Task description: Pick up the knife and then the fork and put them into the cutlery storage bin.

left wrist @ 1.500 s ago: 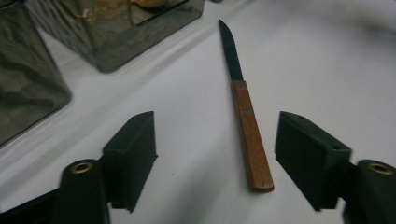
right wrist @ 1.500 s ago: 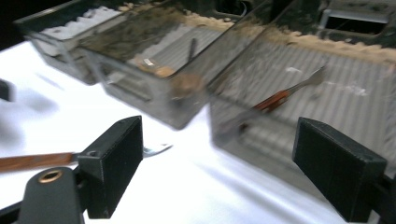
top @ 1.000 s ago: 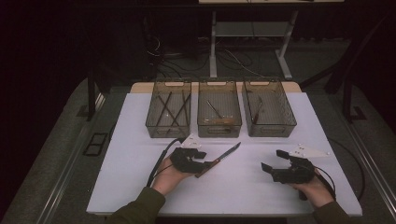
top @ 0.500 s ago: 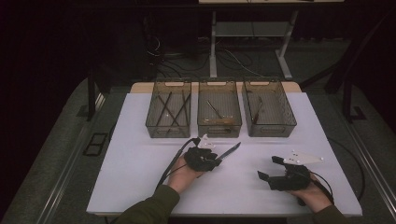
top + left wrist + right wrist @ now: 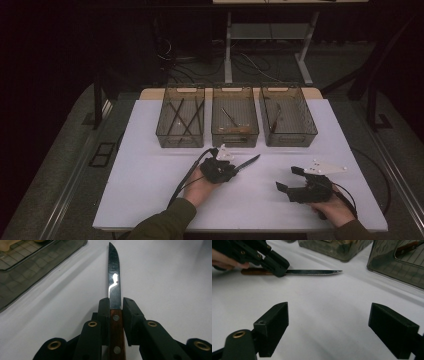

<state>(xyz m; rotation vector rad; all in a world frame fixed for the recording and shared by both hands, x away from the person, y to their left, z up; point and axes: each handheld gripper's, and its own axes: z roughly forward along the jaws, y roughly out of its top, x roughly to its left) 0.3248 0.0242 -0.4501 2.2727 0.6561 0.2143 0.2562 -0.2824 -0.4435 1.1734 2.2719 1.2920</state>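
You're closing the left tool (image 5: pixel 116 315) on the knife (image 5: pixel 114 287) lying mid-frame on the counter (image 5: pixel 150 170), jaws having just closed around its wooden handle near the stiff, slick blade, serrations showing in the gripper views, while your right tool (image 5: pixel 328 325) is sitting open.

White table (image 5: pixel 150 190) is seen bearing three grey bins (image 5: pixel 235 124) in a row at the far edge; a knife (image 5: pixel 246 163) is laid near the middle bin.
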